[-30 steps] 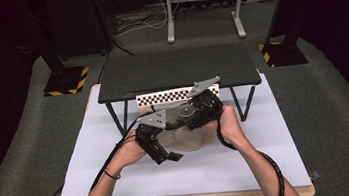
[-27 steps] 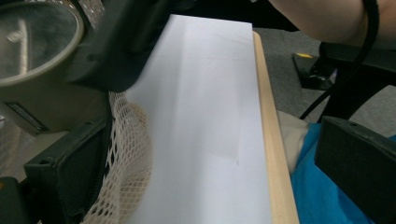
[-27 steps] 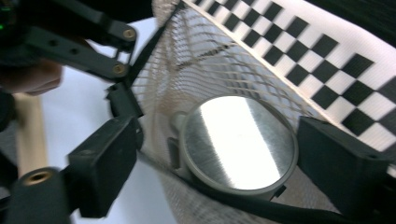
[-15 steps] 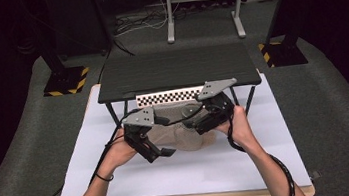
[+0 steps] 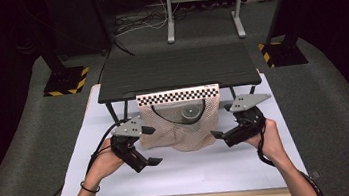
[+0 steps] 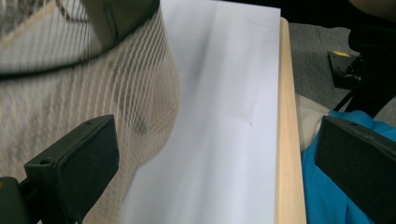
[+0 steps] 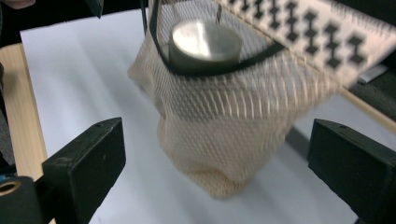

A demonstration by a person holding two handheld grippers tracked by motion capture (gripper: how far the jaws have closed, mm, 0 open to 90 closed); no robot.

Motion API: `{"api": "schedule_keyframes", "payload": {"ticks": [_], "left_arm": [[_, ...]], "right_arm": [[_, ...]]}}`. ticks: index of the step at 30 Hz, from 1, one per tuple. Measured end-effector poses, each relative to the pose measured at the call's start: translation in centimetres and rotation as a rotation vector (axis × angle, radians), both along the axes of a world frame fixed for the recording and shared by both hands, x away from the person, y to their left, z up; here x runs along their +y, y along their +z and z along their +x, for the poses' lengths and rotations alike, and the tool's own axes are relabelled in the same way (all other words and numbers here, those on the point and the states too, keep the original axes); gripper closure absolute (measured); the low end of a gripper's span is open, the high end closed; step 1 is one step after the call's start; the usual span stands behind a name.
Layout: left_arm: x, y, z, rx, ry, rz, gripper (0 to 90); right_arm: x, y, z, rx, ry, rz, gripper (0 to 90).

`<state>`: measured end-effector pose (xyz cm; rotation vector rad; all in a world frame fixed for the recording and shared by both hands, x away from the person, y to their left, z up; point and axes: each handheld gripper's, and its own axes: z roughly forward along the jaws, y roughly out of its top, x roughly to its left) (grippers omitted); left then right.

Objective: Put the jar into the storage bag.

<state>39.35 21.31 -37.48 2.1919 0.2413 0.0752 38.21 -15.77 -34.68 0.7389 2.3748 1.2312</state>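
On the left we see our left gripper with its black jaws spread wide and nothing between them; the beige mesh net bag hangs just past the tip of one jaw, and in the left gripper view the mesh billows above and behind that jaw. The bag sits over the white paper sheet, between both pairs of jaws. Inside it, beyond the jaw tips, stands a squat grey metal cylinder, ringed by a black cord. Our right gripper also has its jaws spread apart, empty, with the bag centred ahead of their gap
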Motion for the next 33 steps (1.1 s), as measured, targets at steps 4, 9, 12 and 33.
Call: {"api": "schedule_keyframes", "payload": {"ticks": [4, 9, 12, 33], "left_arm": [[1.0, -2.8, 0.0, 0.009, 0.041, -0.019, 0.0], [2.8, -6.9, 0.1, 0.023, 0.106, -0.007, 0.0], [3.8, -9.2, 0.3, 0.071, 0.141, 0.007, 0.0], [4.7, -13.3, -1.0, -0.028, 0.312, 0.159, 0.0]], "right_arm": [[-1.6, -2.6, -0.8, 0.015, -0.025, 0.0, 2.6], [-3.7, -6.9, -1.5, 0.073, -0.082, -0.024, 2.5], [-5.3, -9.6, -1.8, 0.118, -0.128, -0.033, 2.4], [-9.4, -15.9, -2.9, 0.188, -0.237, -0.106, 0.0]]}}
